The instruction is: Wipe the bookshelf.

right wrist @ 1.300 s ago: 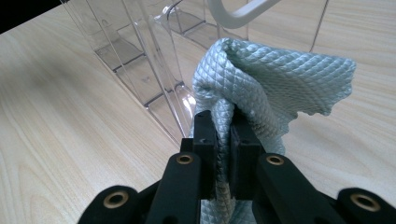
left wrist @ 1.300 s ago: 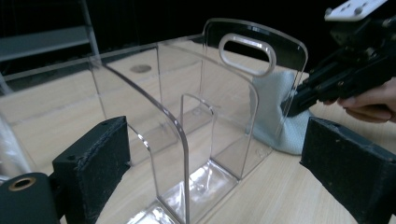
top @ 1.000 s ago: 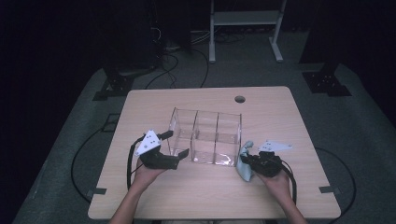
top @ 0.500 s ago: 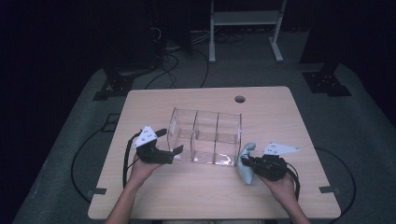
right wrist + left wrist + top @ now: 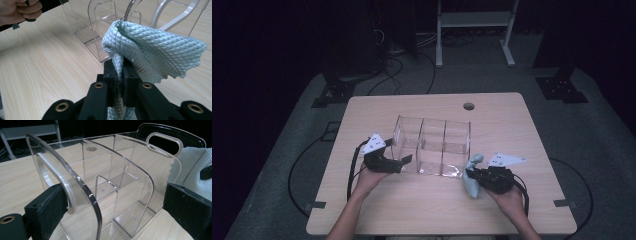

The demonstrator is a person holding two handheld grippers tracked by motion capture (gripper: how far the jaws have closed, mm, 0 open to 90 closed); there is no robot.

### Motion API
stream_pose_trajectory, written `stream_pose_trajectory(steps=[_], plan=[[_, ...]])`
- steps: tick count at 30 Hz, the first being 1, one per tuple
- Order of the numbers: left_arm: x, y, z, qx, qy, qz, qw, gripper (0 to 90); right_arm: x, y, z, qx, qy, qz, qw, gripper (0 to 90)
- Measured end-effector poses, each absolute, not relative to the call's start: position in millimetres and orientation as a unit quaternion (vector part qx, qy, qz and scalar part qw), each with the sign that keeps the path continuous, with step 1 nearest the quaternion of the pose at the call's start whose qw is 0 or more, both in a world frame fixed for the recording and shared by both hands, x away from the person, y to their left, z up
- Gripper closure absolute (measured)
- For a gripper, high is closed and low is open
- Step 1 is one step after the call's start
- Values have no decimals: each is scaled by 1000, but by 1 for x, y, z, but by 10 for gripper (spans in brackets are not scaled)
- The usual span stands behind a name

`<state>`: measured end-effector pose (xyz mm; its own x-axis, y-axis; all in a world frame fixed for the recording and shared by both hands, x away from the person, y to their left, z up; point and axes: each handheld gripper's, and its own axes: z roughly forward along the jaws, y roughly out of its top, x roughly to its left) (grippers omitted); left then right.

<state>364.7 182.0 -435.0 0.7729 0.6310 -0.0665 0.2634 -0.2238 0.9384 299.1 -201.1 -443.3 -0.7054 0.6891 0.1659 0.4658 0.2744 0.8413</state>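
Observation:
A clear plastic organizer [image 5: 432, 145] with three compartments stands at the table's middle. My left gripper [image 5: 404, 161] is at its left end, low over the table. In the left gripper view the left gripper [image 5: 117, 215] is open wide: the near end wall [image 5: 75, 192] with its handle slot stands between the jaws, close to the left pad [image 5: 47, 210] and far from the right one. My right gripper [image 5: 472, 176] is off the organizer's near right corner, shut on a light blue cloth [image 5: 473, 180]. In the right gripper view the cloth [image 5: 155, 47] bunches out above the right gripper [image 5: 120, 67], beside the organizer [image 5: 100, 22].
The wooden table [image 5: 412, 210] has a round cable hole [image 5: 469, 106] at its far edge. A white metal frame [image 5: 474, 20] and cables stand on the dark floor beyond. The hand on the left gripper [image 5: 22, 10] appears in the right gripper view.
My left gripper has sunk a little and edged in on the organizer's left end wall. The right gripper with the cloth has stayed about where it was.

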Motion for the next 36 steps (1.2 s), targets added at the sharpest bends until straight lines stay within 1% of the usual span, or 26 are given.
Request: stream_pose_trajectory(steps=[8, 10, 16, 24, 29, 33, 36], plan=[[364, 181, -435, 765, 291, 160, 552, 73, 304, -206, -445, 374, 787, 477, 119, 831], [363, 181, -435, 767, 286, 158, 552, 105, 306, -208, -446, 376, 786, 475, 123, 831], [361, 177, -436, 773, 276, 157, 549, 156, 311, -217, -448, 389, 779, 476, 124, 831], [360, 174, -437, 783, 255, 157, 545, 339, 318, -228, -450, 404, 772, 472, 132, 831], [360, 171, -438, 784, 253, 157, 545, 401, 323, -235, -453, 414, 770, 468, 133, 831], [360, 172, -438, 785, 249, 154, 546, 499, 324, -238, -454, 420, 765, 468, 136, 831], [358, 171, -438, 786, 247, 156, 544, 506, 323, -241, -452, 421, 765, 466, 144, 831]])
